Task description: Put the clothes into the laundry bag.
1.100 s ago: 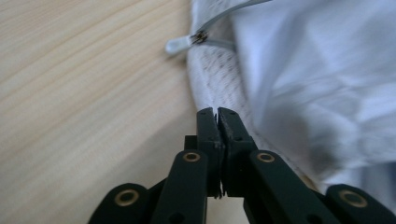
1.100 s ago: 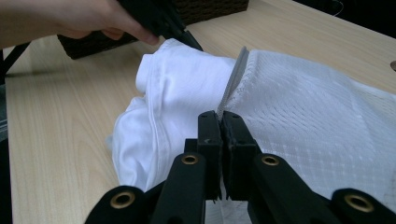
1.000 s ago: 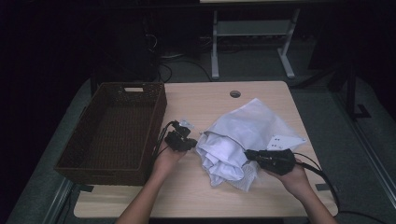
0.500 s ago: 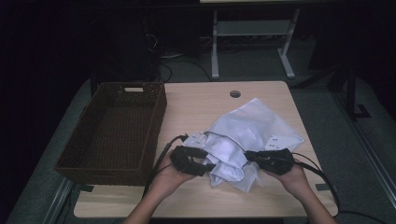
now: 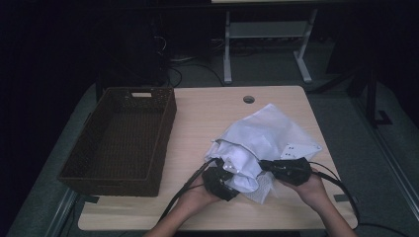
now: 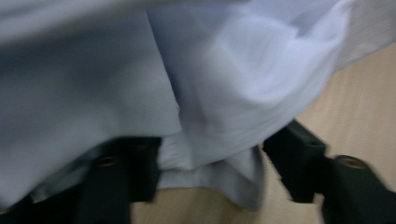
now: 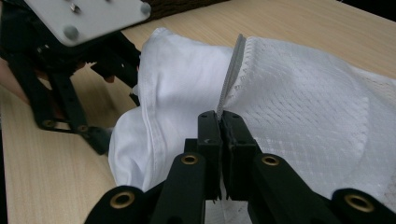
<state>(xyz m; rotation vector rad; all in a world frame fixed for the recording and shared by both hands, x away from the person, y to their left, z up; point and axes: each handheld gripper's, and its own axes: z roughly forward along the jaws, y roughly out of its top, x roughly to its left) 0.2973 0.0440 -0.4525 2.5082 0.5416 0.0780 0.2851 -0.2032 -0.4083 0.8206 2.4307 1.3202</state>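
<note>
Right gripper (image 7: 220,122) clamped on mesh bag (image 7: 308,93) edge; left gripper (image 6: 210,161) jaws just opened, white cloth (image 6: 140,79) btwn them.

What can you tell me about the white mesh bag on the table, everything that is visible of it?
The white mesh bag looks like net fabric with a grey zipper edge. It lies crumpled on the wooden table, right of the wicker basket, with a plain white cloth half inside its opening. The right claw is shut on the zipper edge. The left claw stands open around a fold of the cloth.
</note>
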